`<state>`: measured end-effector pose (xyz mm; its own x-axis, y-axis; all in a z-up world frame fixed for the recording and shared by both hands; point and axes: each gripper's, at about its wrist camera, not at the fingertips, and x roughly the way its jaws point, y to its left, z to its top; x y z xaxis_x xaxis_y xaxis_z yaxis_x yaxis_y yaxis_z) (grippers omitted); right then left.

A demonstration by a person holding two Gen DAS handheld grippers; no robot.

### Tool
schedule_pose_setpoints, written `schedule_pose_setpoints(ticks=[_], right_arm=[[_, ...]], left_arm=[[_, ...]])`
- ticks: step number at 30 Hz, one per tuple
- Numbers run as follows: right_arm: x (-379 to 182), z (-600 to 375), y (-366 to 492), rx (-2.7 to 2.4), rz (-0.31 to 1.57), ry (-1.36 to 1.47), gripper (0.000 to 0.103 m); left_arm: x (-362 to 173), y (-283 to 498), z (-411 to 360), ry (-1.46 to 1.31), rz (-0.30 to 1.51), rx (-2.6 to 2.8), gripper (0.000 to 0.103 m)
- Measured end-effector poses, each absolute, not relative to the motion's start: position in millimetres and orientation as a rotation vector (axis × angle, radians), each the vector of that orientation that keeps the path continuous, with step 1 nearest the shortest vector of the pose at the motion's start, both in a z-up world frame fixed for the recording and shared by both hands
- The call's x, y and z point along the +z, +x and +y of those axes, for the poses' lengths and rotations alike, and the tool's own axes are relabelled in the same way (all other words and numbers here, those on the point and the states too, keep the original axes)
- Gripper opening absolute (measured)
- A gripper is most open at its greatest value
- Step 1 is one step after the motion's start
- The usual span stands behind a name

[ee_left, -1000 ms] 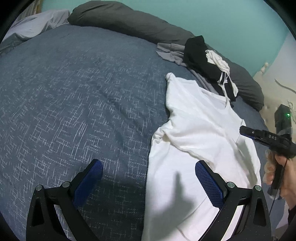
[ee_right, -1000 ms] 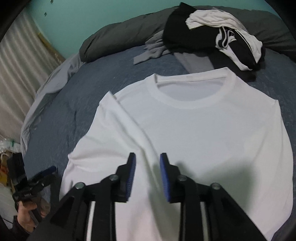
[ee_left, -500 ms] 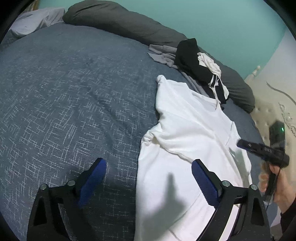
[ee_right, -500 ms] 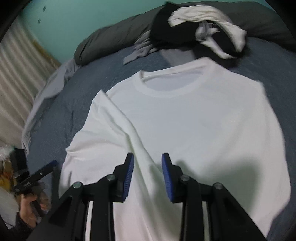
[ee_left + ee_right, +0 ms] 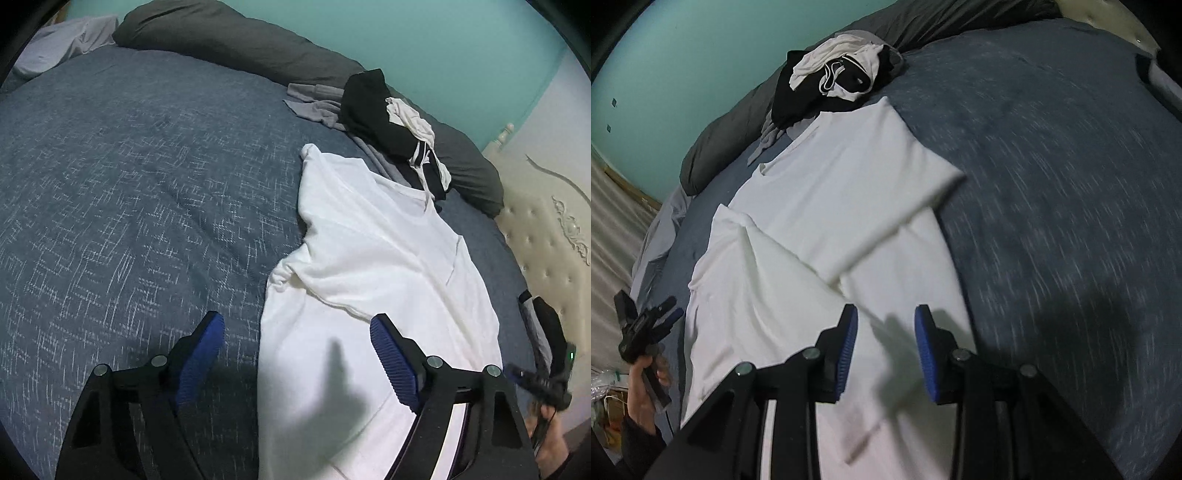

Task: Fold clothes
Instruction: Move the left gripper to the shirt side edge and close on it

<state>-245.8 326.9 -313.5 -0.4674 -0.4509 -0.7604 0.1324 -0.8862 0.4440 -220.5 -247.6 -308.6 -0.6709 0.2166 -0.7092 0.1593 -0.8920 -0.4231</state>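
1. Lying flat on the bed [image 5: 129, 192], the white T-shirt [image 5: 369, 258] is spread for folding, one sleeve already tucked inward.
2. The left gripper [image 5: 295, 354] is held over the shirt's edge, jaws closing but grasping nothing.
3. The right gripper [image 5: 885, 347] is poised above the other side, jaws narrowly parted, empty.

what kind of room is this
Most likely a bedroom: a bed with a blue-grey quilt, a long dark grey pillow along the teal wall, and a cream tufted headboard.

Wide bare stretches of the blue-grey woven bedspread [image 5: 129, 192] lie open beside the white T-shirt [image 5: 373, 258]; a black-and-white clothes heap [image 5: 391, 125] and long dark grey pillow [image 5: 236, 48] block the far edge.
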Motion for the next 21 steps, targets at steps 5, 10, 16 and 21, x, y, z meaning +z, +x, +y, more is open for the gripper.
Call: schedule_pose_setpoints(ticks=[5,10,16,21], right_arm=[[-326,330,-230,-2.368,-0.580,1.343,0.040],[-331,332,-227,-2.358,-0.663,1.316,0.041],[-331,336,-229,-2.333,-0.714,1.304,0.041],[-331,336,-230,-2.325,-0.730,1.314,0.042]], left_arm=[[-316,-230,-247,-1.291,-0.703,2.753,0.075],[-321,-237,-242,-1.318,-0.622,2.777,0.063],[-318,-248,-237,-1.378,-0.383,2.867,0.054],[-321,-263,-232,-1.431,-0.193,2.866,0.054]])
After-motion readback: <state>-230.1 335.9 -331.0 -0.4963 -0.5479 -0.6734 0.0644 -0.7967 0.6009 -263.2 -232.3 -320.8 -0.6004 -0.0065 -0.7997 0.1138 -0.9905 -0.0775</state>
